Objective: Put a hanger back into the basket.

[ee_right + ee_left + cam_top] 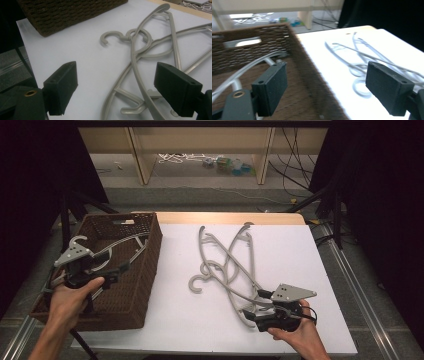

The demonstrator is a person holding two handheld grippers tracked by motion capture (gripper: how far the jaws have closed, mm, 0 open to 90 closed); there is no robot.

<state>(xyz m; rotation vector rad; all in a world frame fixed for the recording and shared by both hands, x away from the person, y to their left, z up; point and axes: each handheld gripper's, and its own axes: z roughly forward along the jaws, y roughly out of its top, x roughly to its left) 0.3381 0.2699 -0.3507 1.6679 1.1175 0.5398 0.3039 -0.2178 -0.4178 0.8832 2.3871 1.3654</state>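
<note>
Grey plastic hangers [235, 265] lie tangled in a heap on the white table top [300, 250], centre to right, their hooks pointing left and far. Right gripper [252, 312] sits at the near end of that heap, low over the table. In the right gripper view its jaws stand spread wide, with hanger arms [140, 82] running up between them and one bar close to the right pad; no pad presses on anything that I can see.

Left gripper [117, 270] is over the brown wicker basket [150, 270] at the table's left edge. Jaws spread wide, nothing between them. In the left gripper view a grey hanger in the basket [244, 68] lies just beyond the left jaw, leaning against the basket's far wall. The heap on the table is well apart from this gripper, to its right.
</note>
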